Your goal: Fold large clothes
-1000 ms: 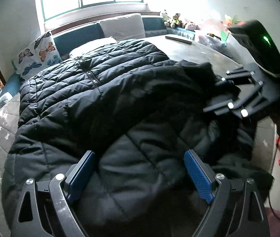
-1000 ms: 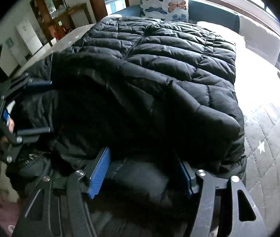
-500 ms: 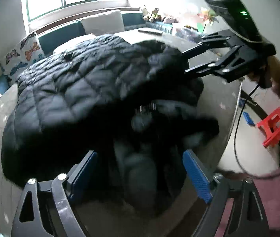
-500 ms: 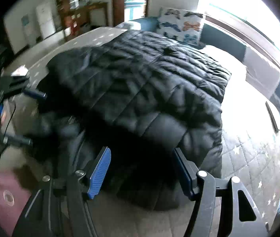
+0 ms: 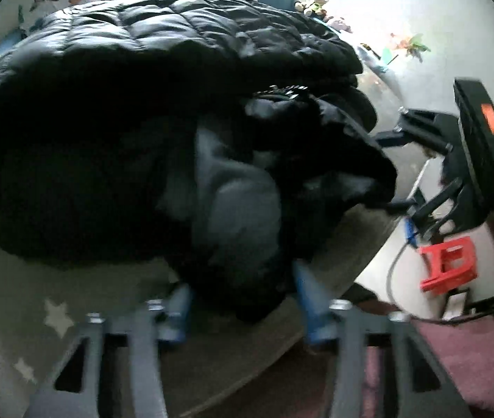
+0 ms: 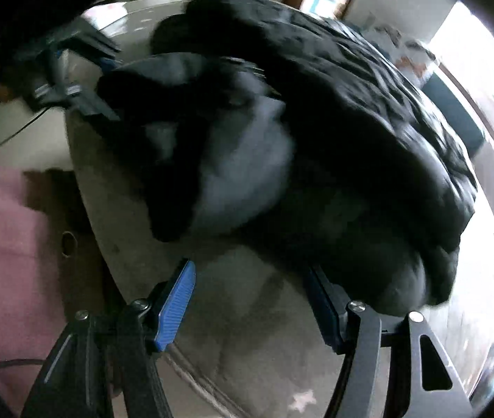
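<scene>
Black puffy jacket (image 5: 135,111), lying ahead of both grippers on the table (image 6: 240,331), is soft, bulky and slippery; left gripper (image 5: 243,299) and right gripper (image 6: 250,299) spread wide, empty; grasp its near hem.
</scene>
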`<state>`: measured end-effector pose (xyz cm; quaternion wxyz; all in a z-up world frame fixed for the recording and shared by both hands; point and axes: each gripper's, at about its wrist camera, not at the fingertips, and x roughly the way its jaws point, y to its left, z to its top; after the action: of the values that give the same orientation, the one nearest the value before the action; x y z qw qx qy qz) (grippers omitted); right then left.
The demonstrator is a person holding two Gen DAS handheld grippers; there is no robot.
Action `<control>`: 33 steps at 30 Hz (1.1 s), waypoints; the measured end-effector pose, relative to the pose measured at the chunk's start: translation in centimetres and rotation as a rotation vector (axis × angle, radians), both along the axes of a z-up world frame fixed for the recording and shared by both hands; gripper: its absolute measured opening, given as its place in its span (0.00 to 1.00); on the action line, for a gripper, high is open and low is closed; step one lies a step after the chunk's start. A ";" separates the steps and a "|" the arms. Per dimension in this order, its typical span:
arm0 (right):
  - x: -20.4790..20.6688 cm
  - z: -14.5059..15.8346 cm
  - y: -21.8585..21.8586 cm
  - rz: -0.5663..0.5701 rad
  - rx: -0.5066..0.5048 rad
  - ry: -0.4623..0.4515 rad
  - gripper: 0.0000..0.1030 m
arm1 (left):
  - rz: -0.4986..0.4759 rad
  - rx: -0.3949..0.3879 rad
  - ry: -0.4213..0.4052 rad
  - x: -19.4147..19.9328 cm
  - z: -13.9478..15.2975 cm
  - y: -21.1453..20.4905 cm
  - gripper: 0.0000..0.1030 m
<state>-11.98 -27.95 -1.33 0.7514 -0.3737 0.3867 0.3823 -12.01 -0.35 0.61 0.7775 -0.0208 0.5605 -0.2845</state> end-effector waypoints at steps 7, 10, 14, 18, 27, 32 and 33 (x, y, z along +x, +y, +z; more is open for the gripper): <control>0.1 -0.2 1.4 -0.016 0.065 -0.080 0.68 | 0.011 -0.002 -0.139 0.5 4.3 0.6 0.22; 0.8 1.2 1.0 -0.055 0.144 -0.068 0.68 | 0.014 -0.016 -0.187 1.1 6.4 1.0 0.22; 0.6 2.1 0.7 -0.070 0.164 -0.069 0.68 | 0.018 -0.027 -0.219 2.4 7.8 0.9 0.21; -1.1 3.1 0.5 -0.050 0.170 -0.119 0.68 | 0.018 -0.027 -0.229 3.3 8.0 0.8 0.21; 1.1 1.8 2.8 -0.047 0.222 -0.148 0.77 | 0.023 -0.051 -0.212 4.4 7.9 0.5 0.21; 3.7 2.7 4.1 -0.117 0.293 -0.052 0.41 | -0.007 -0.052 -0.196 2.7 7.5 1.0 0.29; 4.3 3.1 4.2 -0.135 0.309 -0.015 0.39 | -0.014 -0.054 -0.214 1.9 7.5 1.3 0.31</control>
<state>-7.69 -23.77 1.75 0.8268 -0.2297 0.3417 0.3833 -10.09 0.97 8.10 0.8299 -0.0073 0.4668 -0.3054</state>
